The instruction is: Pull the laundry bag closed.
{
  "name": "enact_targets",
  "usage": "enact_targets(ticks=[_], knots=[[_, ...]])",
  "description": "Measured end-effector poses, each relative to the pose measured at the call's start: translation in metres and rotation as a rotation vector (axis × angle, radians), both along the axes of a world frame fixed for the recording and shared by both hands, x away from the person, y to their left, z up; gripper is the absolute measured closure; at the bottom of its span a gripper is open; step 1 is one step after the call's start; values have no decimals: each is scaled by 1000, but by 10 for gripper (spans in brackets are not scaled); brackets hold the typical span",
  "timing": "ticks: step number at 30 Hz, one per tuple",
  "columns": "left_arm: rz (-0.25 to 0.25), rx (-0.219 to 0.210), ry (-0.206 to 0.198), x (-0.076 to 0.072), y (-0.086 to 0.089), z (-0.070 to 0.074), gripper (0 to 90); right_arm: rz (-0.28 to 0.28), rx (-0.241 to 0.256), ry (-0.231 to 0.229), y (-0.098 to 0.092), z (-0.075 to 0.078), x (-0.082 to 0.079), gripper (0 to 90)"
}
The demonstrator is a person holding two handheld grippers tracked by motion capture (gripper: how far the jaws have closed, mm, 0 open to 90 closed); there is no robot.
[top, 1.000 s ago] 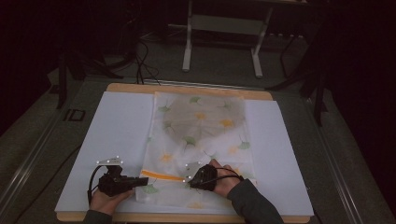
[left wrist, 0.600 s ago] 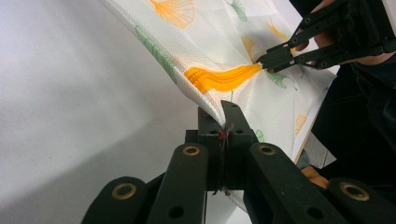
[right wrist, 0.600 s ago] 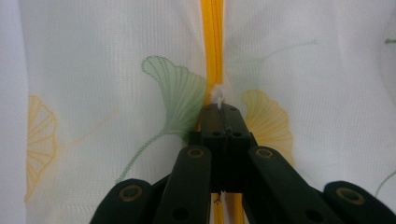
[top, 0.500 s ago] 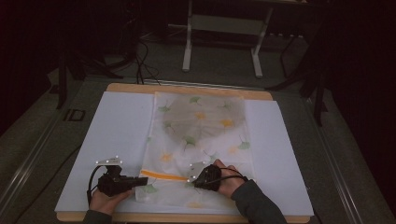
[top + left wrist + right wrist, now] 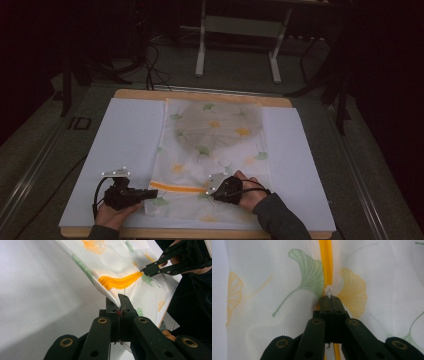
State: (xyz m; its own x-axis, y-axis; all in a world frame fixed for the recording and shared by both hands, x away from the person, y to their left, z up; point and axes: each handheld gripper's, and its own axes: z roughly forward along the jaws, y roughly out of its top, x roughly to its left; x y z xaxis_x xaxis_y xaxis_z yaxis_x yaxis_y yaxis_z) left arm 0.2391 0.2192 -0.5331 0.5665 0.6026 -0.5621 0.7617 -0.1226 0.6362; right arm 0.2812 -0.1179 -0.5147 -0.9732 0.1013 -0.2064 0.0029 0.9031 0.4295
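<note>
The left hand-held gripper point(image 5: 119, 305) pinches the mesh bag's point(image 5: 210, 150) near corner — jaws closed on fabric. The right hand-held gripper point(image 5: 331, 299), just beside it, clamps the white zipper pull point(image 5: 328, 291) on the orange zipper point(image 5: 325, 262).

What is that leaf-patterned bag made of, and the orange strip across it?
The leaf-patterned bag looks like thin, matte mesh fabric, probably synthetic: a fine ribbed weave shows up close, and a dark shape shows through it. The orange strip appears to be a zipper tape, woven and slightly glossy; the right gripper pinches a small white pull, likely plastic.
</note>
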Motion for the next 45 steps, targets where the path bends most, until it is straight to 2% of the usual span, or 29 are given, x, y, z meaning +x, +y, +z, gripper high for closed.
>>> enact_targets(ticks=[45], knots=[[8, -1, -4, 1, 4, 0, 884, -49, -13, 2, -34, 1, -2, 900]])
